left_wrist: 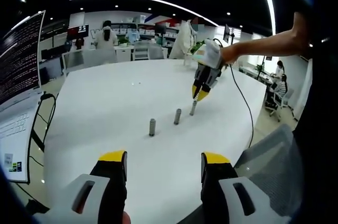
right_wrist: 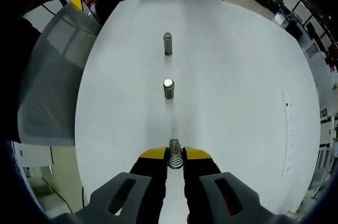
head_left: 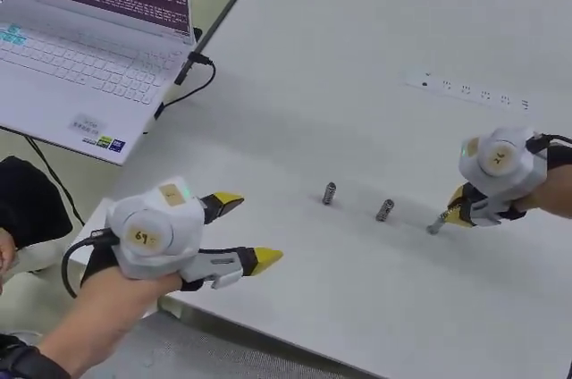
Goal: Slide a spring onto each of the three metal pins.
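Spring (right_wrist: 175, 149) clamped by right tool (right_wrist: 175, 155) — clear in its view; left tool (left_wrist: 163, 157) spread, empty.

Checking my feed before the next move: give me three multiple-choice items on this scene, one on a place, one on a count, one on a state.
1. Which spring is the right gripper at?
A) the end spring nearest it
B) the middle one
C) the far end one

2. How many springs stand in the row on the table?
A) two
B) three
C) five

3. How is the left gripper?
A) shut on a spring
B) shut on a cable
C) open, holding nothing

Answers:
1 A: in the right gripper view its jaws close on the end spring, with the other two beyond.
2 B: three stand in a line in the head view.
3 C: its jaws stand apart with bare table between them.
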`<state>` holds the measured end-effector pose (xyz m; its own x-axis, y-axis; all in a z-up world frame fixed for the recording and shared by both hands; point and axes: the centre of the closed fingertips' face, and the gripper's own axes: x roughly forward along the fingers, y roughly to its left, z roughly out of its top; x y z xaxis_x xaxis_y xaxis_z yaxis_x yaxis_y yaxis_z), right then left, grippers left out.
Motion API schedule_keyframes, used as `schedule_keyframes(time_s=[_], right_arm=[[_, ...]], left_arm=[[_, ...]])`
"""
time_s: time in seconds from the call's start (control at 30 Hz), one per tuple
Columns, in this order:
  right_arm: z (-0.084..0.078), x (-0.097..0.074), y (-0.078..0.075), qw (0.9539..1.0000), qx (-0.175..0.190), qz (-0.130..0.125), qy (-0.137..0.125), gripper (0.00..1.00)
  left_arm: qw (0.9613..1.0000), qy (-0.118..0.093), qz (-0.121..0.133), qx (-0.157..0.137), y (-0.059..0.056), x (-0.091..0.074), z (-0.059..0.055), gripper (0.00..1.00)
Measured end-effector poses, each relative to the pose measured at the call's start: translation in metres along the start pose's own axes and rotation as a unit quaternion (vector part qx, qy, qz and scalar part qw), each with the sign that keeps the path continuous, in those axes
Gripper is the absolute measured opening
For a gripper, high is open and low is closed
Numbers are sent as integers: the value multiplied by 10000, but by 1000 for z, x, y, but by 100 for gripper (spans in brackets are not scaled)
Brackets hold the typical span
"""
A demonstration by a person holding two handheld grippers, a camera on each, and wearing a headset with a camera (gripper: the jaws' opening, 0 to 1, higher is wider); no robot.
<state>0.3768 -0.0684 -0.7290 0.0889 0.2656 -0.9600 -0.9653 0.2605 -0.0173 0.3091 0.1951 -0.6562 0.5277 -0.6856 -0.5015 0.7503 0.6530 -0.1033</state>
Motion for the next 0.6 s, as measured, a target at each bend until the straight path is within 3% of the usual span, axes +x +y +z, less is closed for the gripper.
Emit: schedule_keyframes(time_s=[0.1,0.6], right_arm=[[-3,5,2,9999,-93,44,137,9],[-6,27,3,9992,-244,154,289,9]], left_arm=[[10000,16,-6,6,0,0,-1,52],[10000,54,45,-44,8,-1,-4,52]])
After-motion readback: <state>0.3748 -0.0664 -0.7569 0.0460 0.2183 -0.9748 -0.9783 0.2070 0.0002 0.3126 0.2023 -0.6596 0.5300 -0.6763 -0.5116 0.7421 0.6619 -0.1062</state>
